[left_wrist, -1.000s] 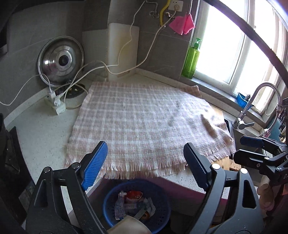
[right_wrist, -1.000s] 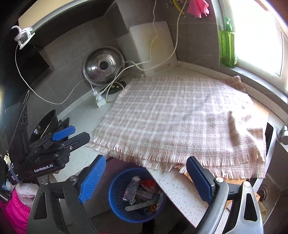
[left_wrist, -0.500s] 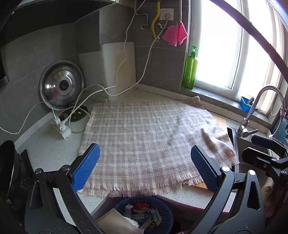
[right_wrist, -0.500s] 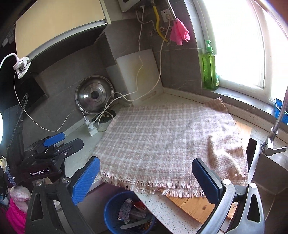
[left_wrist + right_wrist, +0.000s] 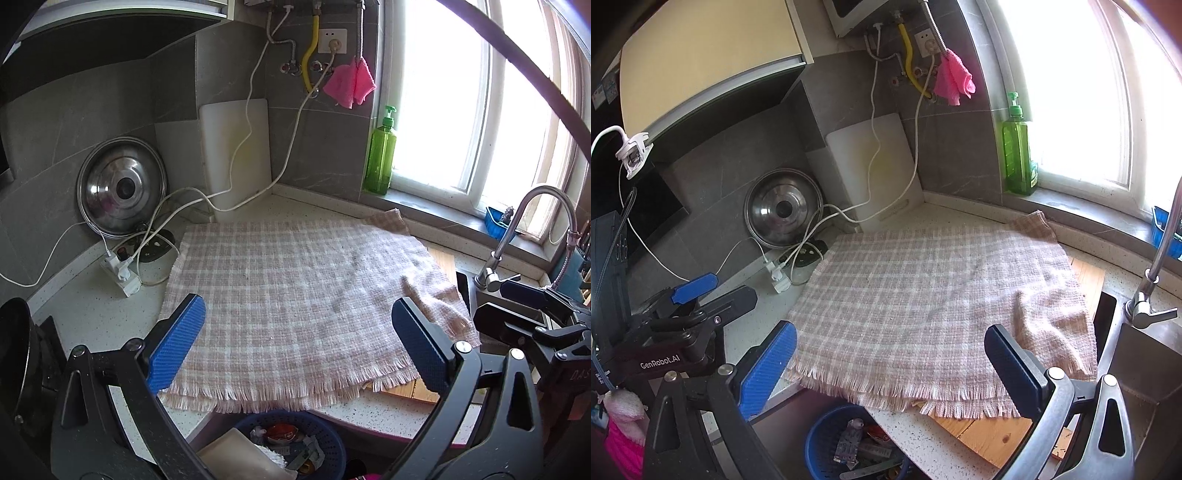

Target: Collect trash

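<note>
A blue perforated bin [image 5: 325,435] holding wrappers and paper trash [image 5: 857,443] sits on the floor below the counter edge, also in the right wrist view [image 5: 822,439]. A pink plaid cloth [image 5: 295,295] lies flat on the counter with no trash on it; it also shows in the right wrist view [image 5: 923,302]. My left gripper [image 5: 295,347] is open and empty above the cloth's front edge. My right gripper [image 5: 886,365] is open and empty, to the right of the left one. Each gripper shows in the other's view.
A steel lid [image 5: 122,188], white cutting board [image 5: 236,151], power strip with cables [image 5: 122,273] and green soap bottle [image 5: 380,155] stand at the back. A faucet [image 5: 517,229] and sink [image 5: 1137,369] are at the right. A wooden board [image 5: 990,432] lies under the cloth.
Both grippers have risen and tilted up from the bin toward the counter; the bin has slid to the bottom edge of both views. Both stayed open.
</note>
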